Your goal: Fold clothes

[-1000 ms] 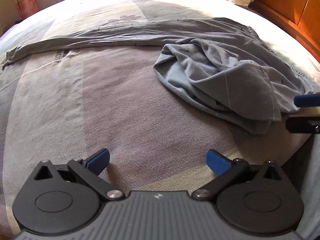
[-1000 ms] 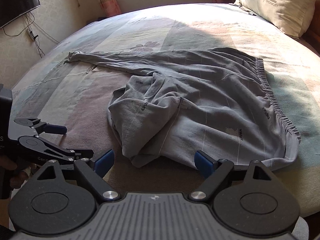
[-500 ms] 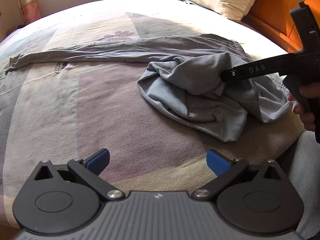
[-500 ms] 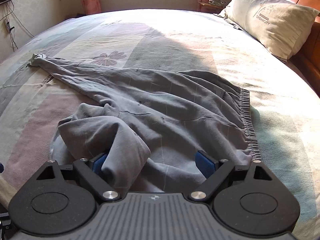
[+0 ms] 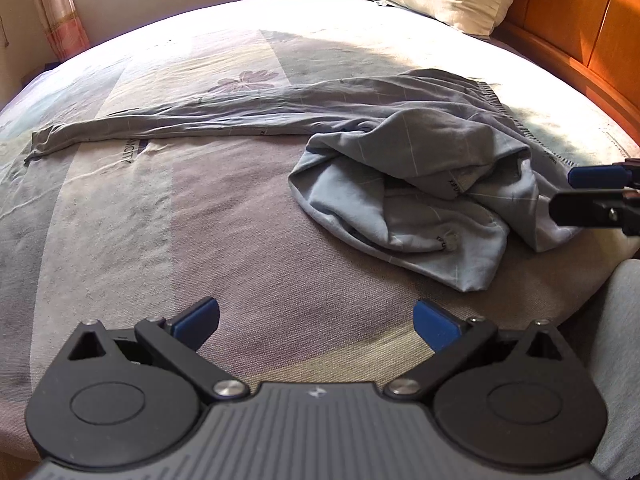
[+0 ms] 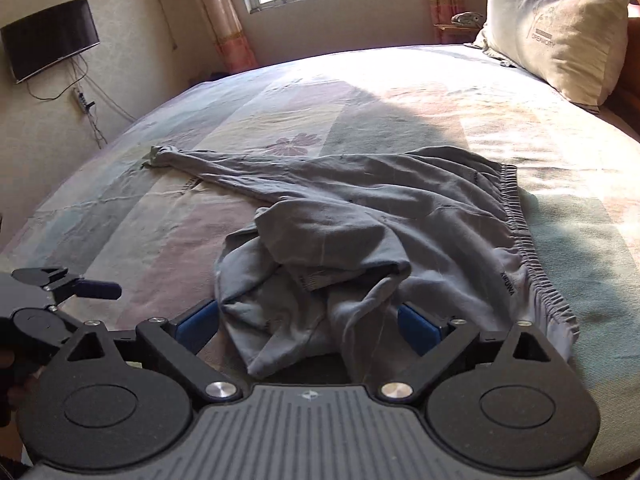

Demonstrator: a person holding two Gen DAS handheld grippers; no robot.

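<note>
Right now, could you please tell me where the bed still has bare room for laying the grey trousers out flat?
The patterned bedspread lies bare between the open left gripper and the grey trousers' one stretched leg. Another free patch runs from the elastic waistband to the cream pillow. The near edge by the right gripper is crowded with bunched cloth.

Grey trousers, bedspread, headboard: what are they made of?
Crumpled grey trousers: soft thin knit, probably cotton jersey, matte; limp creases, gathered elastic waistband.
Pastel patchwork bedspread: coarse woven cloth, matte; visible weave grain.
Orange-brown headboard: wood or wood veneer, glossy; sheen on panelled surfaces.
</note>
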